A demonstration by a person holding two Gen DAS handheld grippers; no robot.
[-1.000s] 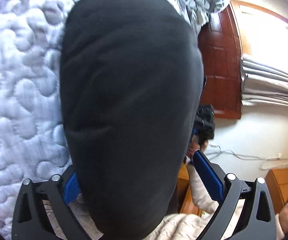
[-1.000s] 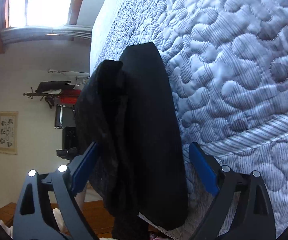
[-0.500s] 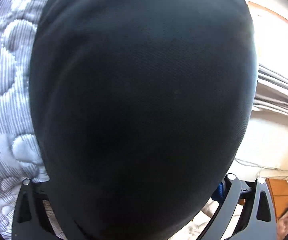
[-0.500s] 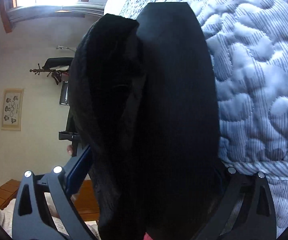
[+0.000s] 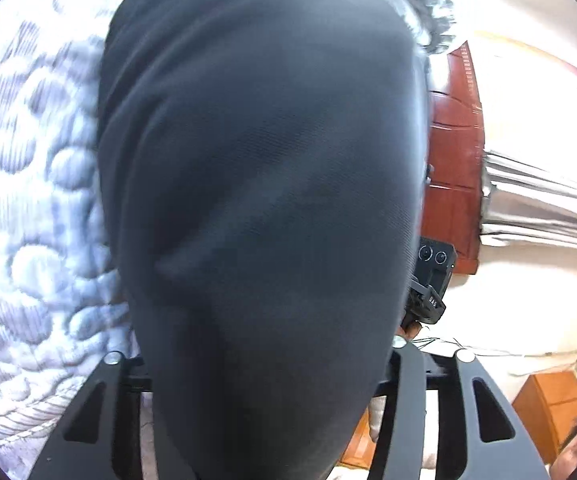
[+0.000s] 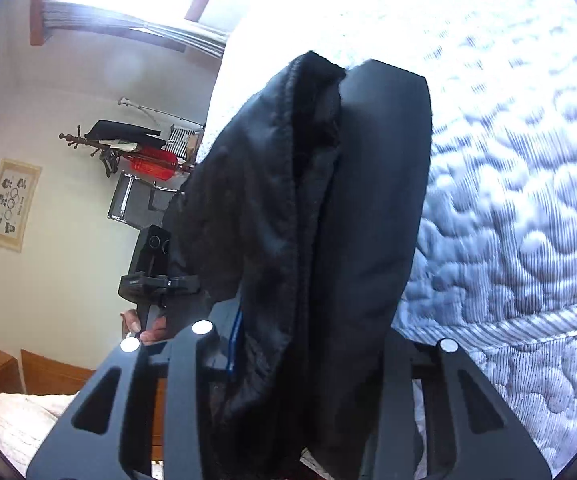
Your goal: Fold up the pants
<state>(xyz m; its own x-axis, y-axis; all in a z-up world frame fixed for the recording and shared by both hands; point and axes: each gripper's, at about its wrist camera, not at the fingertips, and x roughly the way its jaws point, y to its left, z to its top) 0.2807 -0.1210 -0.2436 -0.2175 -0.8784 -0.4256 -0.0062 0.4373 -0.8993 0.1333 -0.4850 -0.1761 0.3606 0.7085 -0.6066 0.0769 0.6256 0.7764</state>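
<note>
Black pants [image 5: 264, 200] fill the middle of the left wrist view and hang bunched over a pale quilted bed [image 5: 28, 200]. My left gripper [image 5: 256, 354] has its jaws closing, the cloth gathered between both fingers and pressed on each side. In the right wrist view the same pants [image 6: 328, 220] show a folded edge with fuzzy lining. My right gripper [image 6: 300, 344] is also closing, its fingers pinching the thick fold. The pads of both grippers are mostly hidden by fabric.
The quilted bed [image 6: 528, 220] stretches to the right. A dark wooden door [image 5: 452, 160] and a curtained window [image 5: 548, 208] stand beyond. A coat rack [image 6: 100, 144], a red item [image 6: 152, 160] and a wall picture [image 6: 10, 204] are on the left. A hand [image 6: 144, 328] holds the other tool.
Both grippers have drawn their fingers in onto the black pants, which were loose between wide jaws before. The right gripper has risen with the cloth and rolled.
</note>
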